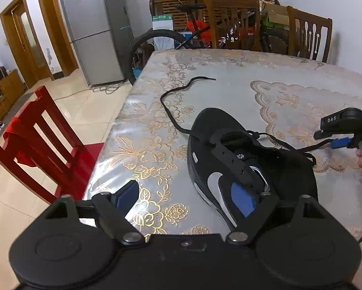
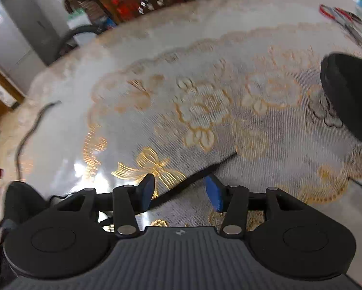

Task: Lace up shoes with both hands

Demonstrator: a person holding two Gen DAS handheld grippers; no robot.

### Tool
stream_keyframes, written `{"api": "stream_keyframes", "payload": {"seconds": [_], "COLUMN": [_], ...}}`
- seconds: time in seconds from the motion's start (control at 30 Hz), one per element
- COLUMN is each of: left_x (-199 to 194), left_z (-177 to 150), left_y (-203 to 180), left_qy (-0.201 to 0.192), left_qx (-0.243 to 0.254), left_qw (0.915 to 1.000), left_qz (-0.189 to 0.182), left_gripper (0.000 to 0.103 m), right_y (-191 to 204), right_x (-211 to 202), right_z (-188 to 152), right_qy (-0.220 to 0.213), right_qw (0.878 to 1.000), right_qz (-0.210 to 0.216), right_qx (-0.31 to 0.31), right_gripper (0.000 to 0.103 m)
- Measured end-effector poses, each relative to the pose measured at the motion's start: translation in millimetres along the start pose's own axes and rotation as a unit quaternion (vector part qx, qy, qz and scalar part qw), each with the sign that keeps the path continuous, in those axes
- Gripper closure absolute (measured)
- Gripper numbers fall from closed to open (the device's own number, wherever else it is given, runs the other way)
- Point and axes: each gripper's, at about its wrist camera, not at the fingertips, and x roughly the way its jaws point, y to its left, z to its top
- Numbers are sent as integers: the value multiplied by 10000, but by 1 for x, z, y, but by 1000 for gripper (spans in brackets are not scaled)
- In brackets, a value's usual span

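Observation:
A black shoe [image 1: 241, 159] with a silver swoosh lies on the floral tablecloth. One end of its black lace [image 1: 171, 111] trails off to the far left. The other end [image 1: 301, 148] stretches right toward my right gripper [image 1: 325, 140]. My left gripper [image 1: 184, 198] hovers open near the shoe's side, with nothing between its blue pads. In the blurred right wrist view my right gripper [image 2: 181, 192] is open. The lace [image 2: 195, 174] runs diagonally through the gap and the pads do not press it. The shoe [image 2: 24, 200] sits at the lower left there.
A second black shoe [image 2: 350, 91] lies to the right, with red-handled scissors [image 2: 337, 14] beyond it. The table's left edge [image 1: 113, 130] drops toward a red chair [image 1: 36, 140]. Wooden chairs [image 1: 231, 21], a bicycle and a fridge [image 1: 91, 31] stand behind.

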Motion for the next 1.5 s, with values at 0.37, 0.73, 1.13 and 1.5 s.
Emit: {"api": "stream_keyframes", "payload": {"seconds": [0.37, 0.73, 1.13, 1.5], "left_x": [-18, 10, 3, 2], "left_z": [2, -12, -18, -19], "left_y": [-16, -42, -7, -2], "left_qy": [-419, -13, 77, -7], "left_qx": [180, 588, 729, 763], "left_qw": [9985, 9966, 9960, 9969], "left_qz": [-303, 584, 507, 192], "left_gripper": [21, 8, 7, 8], "right_y": [33, 135, 125, 130], "right_x": [-60, -61, -102, -77], "right_z": [-1, -35, -76, -67], "right_qy": [-1098, 88, 94, -519], "right_qw": [9279, 7544, 7806, 7140], "right_qz": [2156, 3318, 3762, 2123], "right_qx": [-2837, -5663, -4990, -6651], "right_gripper": [101, 100, 100, 85]}}
